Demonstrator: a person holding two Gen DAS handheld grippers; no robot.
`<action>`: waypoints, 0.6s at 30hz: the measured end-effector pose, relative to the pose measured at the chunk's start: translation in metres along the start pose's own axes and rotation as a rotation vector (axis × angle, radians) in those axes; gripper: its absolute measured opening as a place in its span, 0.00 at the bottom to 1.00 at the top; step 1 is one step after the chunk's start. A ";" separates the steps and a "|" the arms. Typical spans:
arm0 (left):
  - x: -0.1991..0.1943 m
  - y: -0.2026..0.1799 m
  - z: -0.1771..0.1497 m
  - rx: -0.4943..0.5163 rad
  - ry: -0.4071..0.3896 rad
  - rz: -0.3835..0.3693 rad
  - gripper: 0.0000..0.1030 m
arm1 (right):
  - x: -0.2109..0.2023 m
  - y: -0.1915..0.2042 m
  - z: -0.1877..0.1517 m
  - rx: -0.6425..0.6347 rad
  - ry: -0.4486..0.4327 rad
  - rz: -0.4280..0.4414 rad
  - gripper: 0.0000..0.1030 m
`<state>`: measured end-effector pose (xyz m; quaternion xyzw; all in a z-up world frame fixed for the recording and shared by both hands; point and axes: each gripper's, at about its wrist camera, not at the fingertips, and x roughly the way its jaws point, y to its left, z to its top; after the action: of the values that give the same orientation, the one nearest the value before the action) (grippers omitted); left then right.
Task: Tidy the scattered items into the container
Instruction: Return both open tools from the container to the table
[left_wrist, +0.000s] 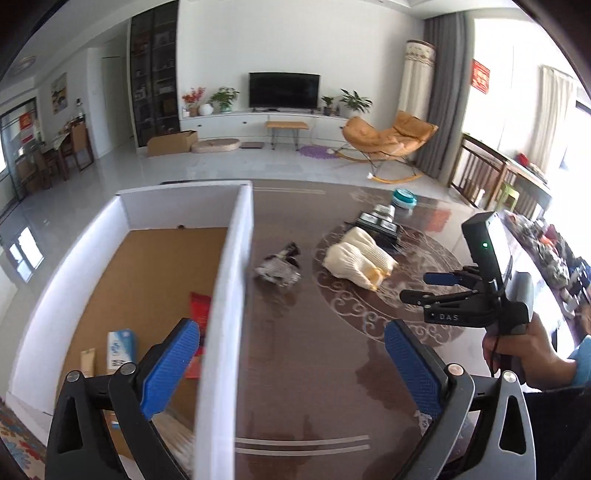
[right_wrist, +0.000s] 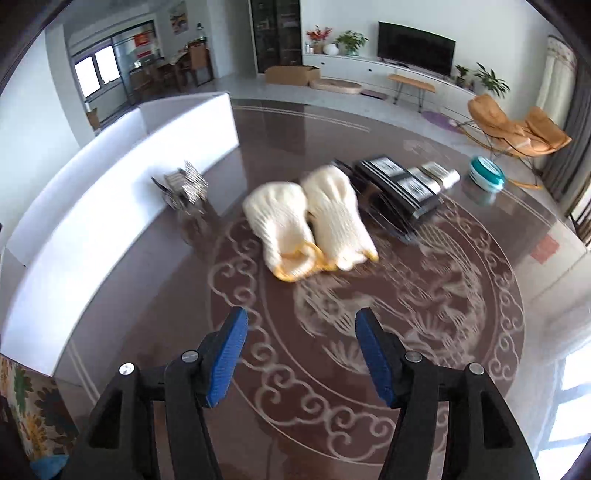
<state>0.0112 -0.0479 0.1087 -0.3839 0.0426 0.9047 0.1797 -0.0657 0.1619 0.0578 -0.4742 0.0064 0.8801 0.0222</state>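
Observation:
A white-walled box (left_wrist: 229, 258) with a cardboard floor stands on the left of the dark table; a red packet (left_wrist: 199, 306) and a blue-and-white carton (left_wrist: 120, 349) lie inside. My left gripper (left_wrist: 291, 332) is open and empty, its fingers on either side of the box's right wall. A crumpled silver wrapper (left_wrist: 279, 267) (right_wrist: 184, 184) lies just outside that wall. Cream knit gloves (left_wrist: 358, 258) (right_wrist: 314, 225) lie mid-table, black packets (right_wrist: 402, 184) and a teal tin (right_wrist: 487, 173) beyond them. My right gripper (right_wrist: 301, 317) (left_wrist: 424, 286) hovers open and empty in front of the gloves.
The glossy table (right_wrist: 369, 406) carries a pale circular ornament. A person's hand (left_wrist: 517, 350) holds the right gripper at the table's right side. A cluttered side surface (left_wrist: 554, 258) runs along the right. Patterned fabric (right_wrist: 26, 406) shows at the lower left.

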 end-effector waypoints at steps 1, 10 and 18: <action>0.016 -0.015 -0.006 0.022 0.031 -0.003 1.00 | 0.000 -0.016 -0.015 0.015 0.011 -0.022 0.60; 0.130 -0.052 -0.045 -0.007 0.190 0.033 1.00 | 0.003 -0.063 -0.075 0.095 -0.019 -0.093 0.60; 0.159 -0.057 -0.037 0.016 0.206 0.074 1.00 | 0.008 -0.071 -0.077 0.110 -0.065 -0.109 0.69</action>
<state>-0.0455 0.0440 -0.0268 -0.4717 0.0820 0.8661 0.1437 -0.0029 0.2310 0.0094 -0.4429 0.0283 0.8910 0.0962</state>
